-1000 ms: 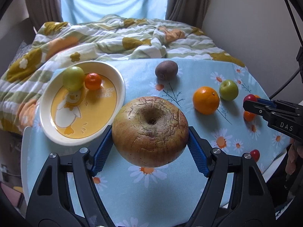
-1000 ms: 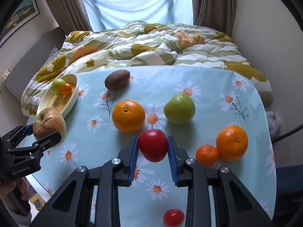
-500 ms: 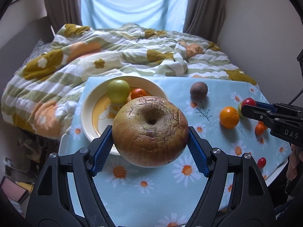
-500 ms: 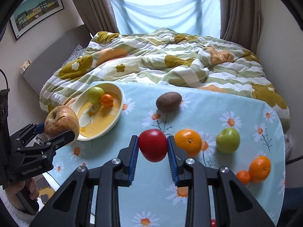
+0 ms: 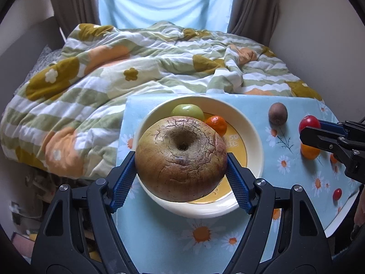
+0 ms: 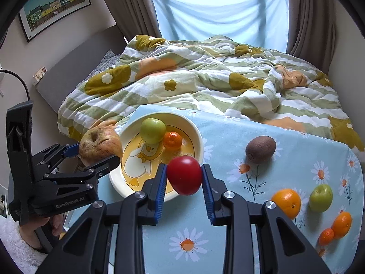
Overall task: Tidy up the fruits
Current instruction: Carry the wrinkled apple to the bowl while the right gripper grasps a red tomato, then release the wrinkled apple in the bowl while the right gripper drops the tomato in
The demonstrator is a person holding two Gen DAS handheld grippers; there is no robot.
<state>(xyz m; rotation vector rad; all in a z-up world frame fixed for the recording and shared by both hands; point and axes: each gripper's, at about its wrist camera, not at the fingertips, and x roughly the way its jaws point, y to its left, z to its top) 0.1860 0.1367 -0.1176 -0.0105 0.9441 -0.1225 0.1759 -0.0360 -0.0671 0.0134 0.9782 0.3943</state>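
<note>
My left gripper (image 5: 181, 171) is shut on a big wrinkled brown apple (image 5: 180, 157), held above the near rim of the cream duck bowl (image 5: 255, 141). From the right wrist view that apple (image 6: 99, 142) hangs at the bowl's (image 6: 198, 134) left side in the left gripper (image 6: 95, 154). My right gripper (image 6: 183, 178) is shut on a small red fruit (image 6: 184, 174), just over the bowl's near right rim; it also shows at the right edge of the left wrist view, right gripper (image 5: 312, 129). A green apple (image 6: 152, 130) and a mandarin (image 6: 172, 140) lie in the bowl.
On the daisy tablecloth (image 6: 228, 228) lie a kiwi (image 6: 260, 148), an orange (image 6: 285, 202), a green apple (image 6: 320, 198), two more orange fruits (image 6: 341, 224) and a small red fruit (image 5: 337, 193). A rumpled duvet (image 6: 205, 80) covers the bed behind. A hand (image 6: 34, 233) grips the left tool.
Both grippers have carried their fruit leftward across the table to the bowl. The bowl now sits right under the brown apple, and the red fruit has reached the bowl's rim.
</note>
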